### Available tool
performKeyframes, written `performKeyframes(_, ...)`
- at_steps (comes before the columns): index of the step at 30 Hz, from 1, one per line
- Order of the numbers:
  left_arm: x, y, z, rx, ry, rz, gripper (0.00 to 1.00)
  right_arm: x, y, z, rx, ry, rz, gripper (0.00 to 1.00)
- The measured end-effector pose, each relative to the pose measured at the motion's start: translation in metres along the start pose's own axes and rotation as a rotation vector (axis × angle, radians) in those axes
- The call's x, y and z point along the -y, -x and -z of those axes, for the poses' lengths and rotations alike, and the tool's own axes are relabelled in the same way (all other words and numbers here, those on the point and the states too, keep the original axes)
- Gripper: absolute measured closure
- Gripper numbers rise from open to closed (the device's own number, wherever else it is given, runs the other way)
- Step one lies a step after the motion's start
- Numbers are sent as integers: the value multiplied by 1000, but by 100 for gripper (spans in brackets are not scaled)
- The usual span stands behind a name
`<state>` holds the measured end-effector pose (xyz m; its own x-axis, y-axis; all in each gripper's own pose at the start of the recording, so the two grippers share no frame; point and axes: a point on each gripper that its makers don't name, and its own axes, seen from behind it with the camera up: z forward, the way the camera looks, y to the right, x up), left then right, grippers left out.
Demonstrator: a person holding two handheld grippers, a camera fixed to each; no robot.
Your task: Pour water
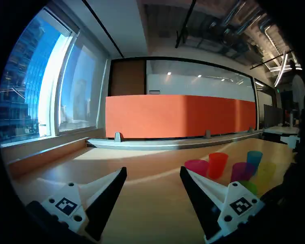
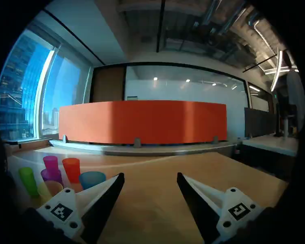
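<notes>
Cups point(image 1: 242, 173), 6 of them in see-through coloured plastic, stand upright in a tight bunch on the wooden table point(image 1: 152, 203). In the left gripper view they sit on the right, just past that claw's right-hand finger. A pink cup point(image 1: 196, 166) and an orange cup point(image 1: 217, 164) are nearest the middle. A purple cup point(image 1: 241, 170) and a blue cup point(image 1: 254, 157) come next. A yellow cup point(image 1: 266, 173) and a green cup point(image 1: 250, 187) are at the far right edge. Whether any holds water cannot be told.

In the right gripper view the same bunch lies at the lower left, with the blue cup point(image 2: 92, 179) just beyond the tip of the left-hand finger. The orange cup point(image 2: 71, 168) is behind it and the green cup point(image 2: 28, 181) is farthest out.

The left gripper point(image 1: 152, 171) hangs low over the table with its 2 fingers spread wide and nothing between them. The right gripper point(image 2: 150, 175) is the same, wide apart and empty, over bare wood well to the side of the cups.

An orange partition point(image 1: 177, 116) runs along the far edge of the table, with a glass wall above it. Tall windows point(image 1: 30, 93) show blue sky and towers. Pipes point(image 1: 238, 24) cross the open ceiling, and another desk point(image 2: 274, 144) stands off to the right.
</notes>
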<state>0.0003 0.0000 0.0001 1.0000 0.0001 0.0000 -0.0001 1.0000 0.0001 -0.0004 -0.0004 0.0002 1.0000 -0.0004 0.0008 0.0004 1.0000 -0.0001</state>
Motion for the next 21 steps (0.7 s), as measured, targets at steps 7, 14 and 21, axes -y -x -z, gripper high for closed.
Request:
performKeyframes(7,0,0,-1,0,0,0,3,1,-1,0,-1,0,0,0)
performKeyframes(14,-1,0,-1,0,0,-1,3,1,-1,0,-1,0,1,0)
performKeyframes(21,0,0,0,1,-2,0,3,1,-2,0,-2,-1,1,0)
